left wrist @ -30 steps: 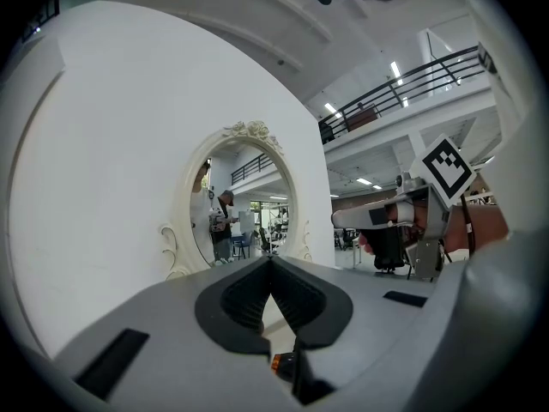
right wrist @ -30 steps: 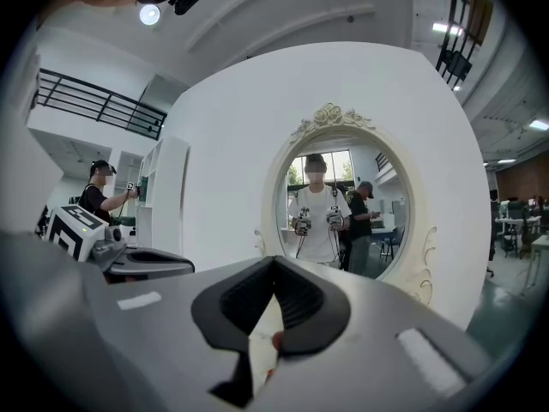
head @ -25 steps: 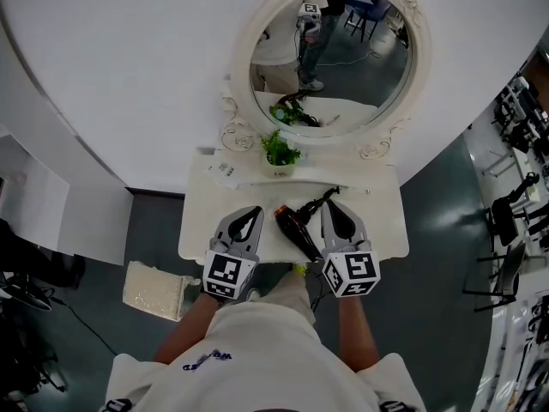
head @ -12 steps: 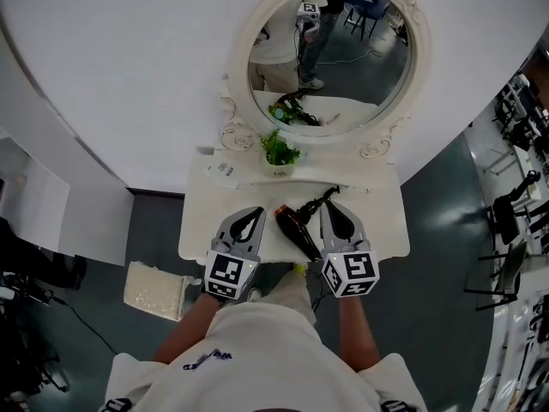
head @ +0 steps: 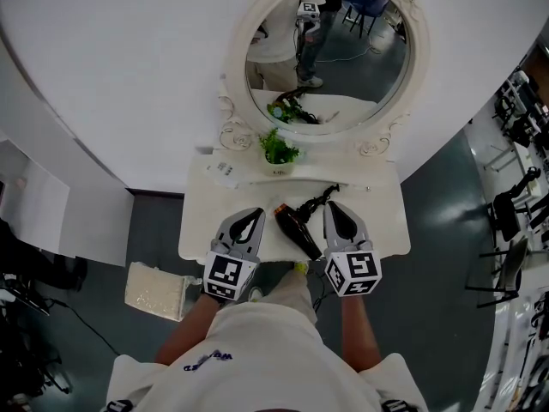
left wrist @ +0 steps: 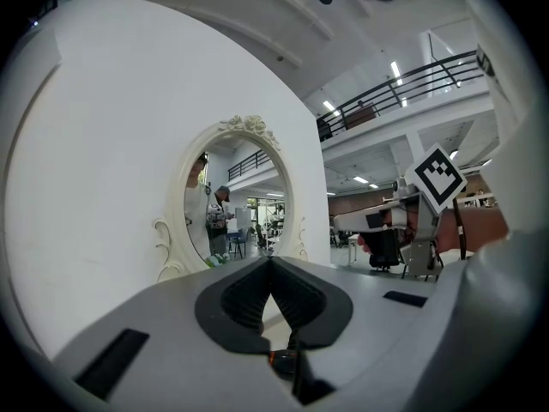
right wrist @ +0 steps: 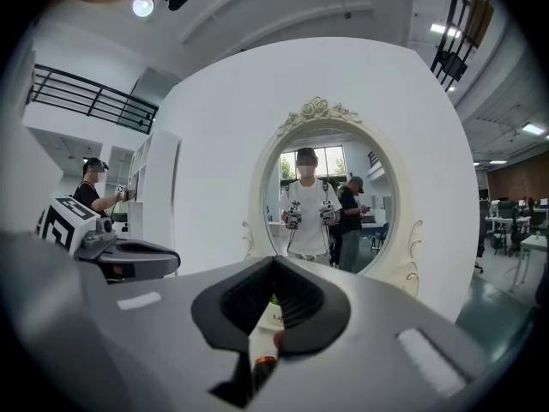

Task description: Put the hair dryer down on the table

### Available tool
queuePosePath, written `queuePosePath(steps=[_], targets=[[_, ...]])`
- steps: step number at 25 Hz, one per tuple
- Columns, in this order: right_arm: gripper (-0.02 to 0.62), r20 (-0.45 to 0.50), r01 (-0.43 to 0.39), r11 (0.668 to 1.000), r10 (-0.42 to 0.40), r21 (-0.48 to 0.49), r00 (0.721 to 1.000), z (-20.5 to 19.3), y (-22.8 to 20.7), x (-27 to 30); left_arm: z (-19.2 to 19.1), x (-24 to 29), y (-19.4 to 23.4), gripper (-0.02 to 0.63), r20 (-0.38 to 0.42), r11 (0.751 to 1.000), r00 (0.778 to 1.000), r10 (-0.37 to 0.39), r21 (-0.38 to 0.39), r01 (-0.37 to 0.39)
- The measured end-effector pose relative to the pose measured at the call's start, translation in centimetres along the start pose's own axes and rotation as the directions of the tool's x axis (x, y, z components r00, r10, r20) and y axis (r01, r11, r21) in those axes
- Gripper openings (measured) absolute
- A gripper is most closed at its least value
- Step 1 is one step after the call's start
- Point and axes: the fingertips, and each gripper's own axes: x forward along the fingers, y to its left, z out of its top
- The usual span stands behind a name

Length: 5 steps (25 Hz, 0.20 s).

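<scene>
A black hair dryer (head: 297, 229) lies flat on the white dressing table (head: 377, 223), its cord (head: 323, 199) trailing toward the back. My left gripper (head: 253, 214) hovers just left of it over the table's front, jaws shut and empty. Close along the dryer's right side sits my right gripper (head: 330, 206), also shut, with nothing seen between its fingers. In the left gripper view the left gripper (left wrist: 270, 263) has its pads meeting at the tip. In the right gripper view the right gripper (right wrist: 274, 263) points at the mirror, pads together.
An oval ornate mirror (head: 326, 54) stands at the table's back with a small potted plant (head: 279, 151) before it. Pale small items (head: 225, 172) lie at the back left. A beige block (head: 157, 290) sits on the floor left; chairs (head: 506, 221) stand far right.
</scene>
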Motion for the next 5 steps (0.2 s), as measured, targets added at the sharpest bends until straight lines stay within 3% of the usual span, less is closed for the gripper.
queuePosePath(steps=[5], targets=[[0.011,-0.008,-0.007,1.000,0.007,0.001,1.000,-0.57,0.12,-0.18,-0.67,-0.07,0.22,0.008,-0.011,1.000,1.000,0.012,-0.004,-0.012]])
